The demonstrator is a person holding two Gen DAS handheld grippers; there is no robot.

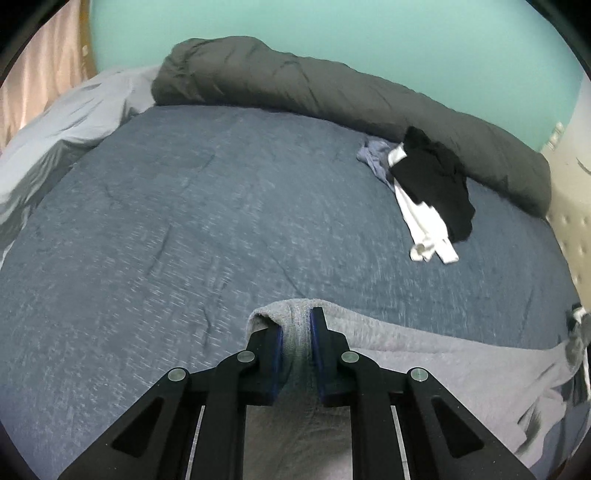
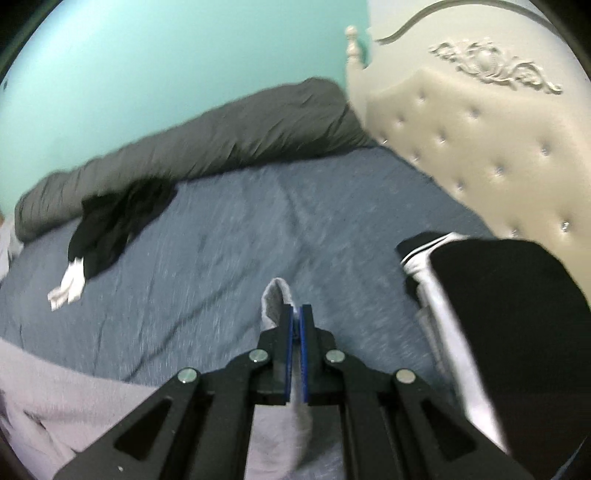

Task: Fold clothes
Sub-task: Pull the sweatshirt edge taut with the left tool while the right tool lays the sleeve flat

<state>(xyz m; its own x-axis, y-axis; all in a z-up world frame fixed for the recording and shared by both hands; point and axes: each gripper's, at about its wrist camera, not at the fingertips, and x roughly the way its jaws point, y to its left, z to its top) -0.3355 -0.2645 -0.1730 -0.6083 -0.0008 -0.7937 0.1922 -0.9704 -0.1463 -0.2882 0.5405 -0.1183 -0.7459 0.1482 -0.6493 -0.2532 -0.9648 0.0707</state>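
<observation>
Grey fleece fills the space nearest each lens: the left gripper (image 1: 296, 325) is clamped on a bunched fold of the grey garment (image 1: 424, 354), its blue pads pressed into the thick cloth, while the right gripper (image 2: 296, 317) is pinched nearly closed on another thin edge of the same garment (image 2: 275, 295). The garment spreads between them across the near side of the bed (image 1: 221, 206), over a blue-grey cover. Farther out on the bed lies a heap of black and white clothes (image 1: 432, 184), touching a rolled dark grey duvet (image 1: 295, 85) along the teal wall (image 1: 332, 29). Just right of the right gripper sits a black and white folded stack (image 2: 491, 302), near the tufted cream headboard (image 2: 480, 140).
</observation>
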